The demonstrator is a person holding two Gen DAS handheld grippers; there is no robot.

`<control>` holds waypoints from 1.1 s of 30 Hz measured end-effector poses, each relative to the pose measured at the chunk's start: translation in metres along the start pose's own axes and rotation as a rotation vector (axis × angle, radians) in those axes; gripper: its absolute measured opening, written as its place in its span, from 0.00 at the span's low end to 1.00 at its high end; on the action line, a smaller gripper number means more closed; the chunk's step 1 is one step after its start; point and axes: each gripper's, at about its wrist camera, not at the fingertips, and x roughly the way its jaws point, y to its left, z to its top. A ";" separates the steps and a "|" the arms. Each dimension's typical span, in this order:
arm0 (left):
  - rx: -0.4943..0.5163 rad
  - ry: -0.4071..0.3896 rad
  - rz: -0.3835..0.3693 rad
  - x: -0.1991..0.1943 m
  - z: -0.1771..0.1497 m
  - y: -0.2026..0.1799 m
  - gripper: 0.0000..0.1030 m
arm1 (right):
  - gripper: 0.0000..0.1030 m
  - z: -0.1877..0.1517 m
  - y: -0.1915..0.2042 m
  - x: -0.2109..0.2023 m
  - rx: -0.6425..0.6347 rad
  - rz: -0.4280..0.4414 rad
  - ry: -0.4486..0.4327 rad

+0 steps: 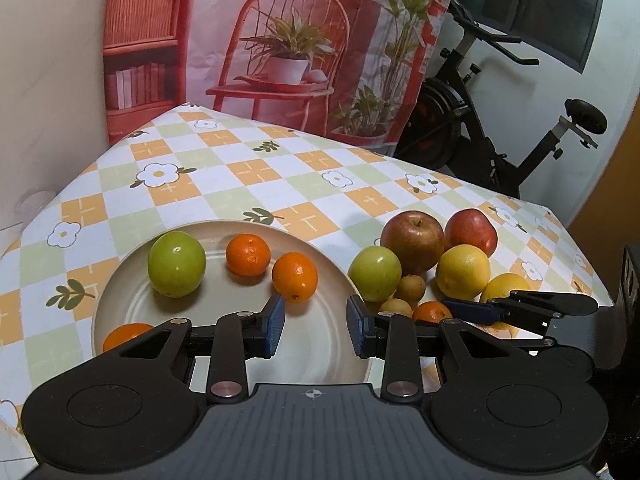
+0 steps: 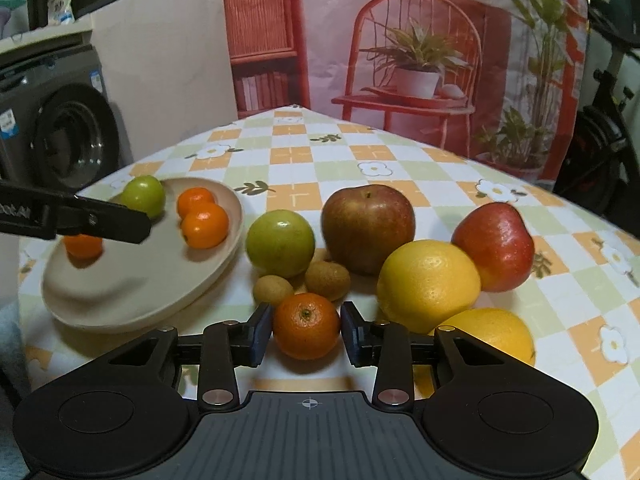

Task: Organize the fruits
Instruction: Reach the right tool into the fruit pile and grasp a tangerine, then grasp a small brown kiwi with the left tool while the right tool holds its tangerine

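Observation:
A beige plate (image 1: 320,364) (image 2: 120,296) holds a green apple (image 1: 176,264) (image 2: 144,196) and three small oranges (image 1: 295,276) (image 2: 205,225). My left gripper (image 1: 316,326) hovers open and empty over the plate's near side. Beside the plate lie a green apple (image 2: 280,248), two red apples (image 2: 368,227), two yellow citrus fruits (image 2: 428,285) and small brown fruits (image 2: 327,280). My right gripper (image 2: 306,332) has its pads on either side of a small orange (image 2: 306,326) on the table; I cannot tell if they grip it.
The table wears a checked floral cloth (image 2: 400,156). Its far edge meets a printed backdrop (image 1: 280,40). An exercise bike (image 1: 500,120) stands to the right, a washing machine (image 2: 60,128) to the left.

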 end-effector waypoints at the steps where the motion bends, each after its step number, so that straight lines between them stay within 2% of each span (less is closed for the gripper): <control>1: 0.002 0.000 -0.003 0.000 0.000 -0.001 0.35 | 0.33 -0.001 0.000 -0.002 0.004 0.009 -0.006; 7: 0.033 0.016 -0.025 0.002 -0.004 -0.011 0.35 | 0.32 -0.010 -0.008 -0.030 0.053 0.043 -0.107; 17: 0.118 0.050 -0.050 0.011 -0.013 -0.042 0.35 | 0.32 -0.052 -0.021 -0.076 0.093 -0.001 -0.202; 33: 0.216 0.075 -0.069 0.034 -0.011 -0.065 0.35 | 0.33 -0.075 -0.046 -0.093 0.159 -0.042 -0.200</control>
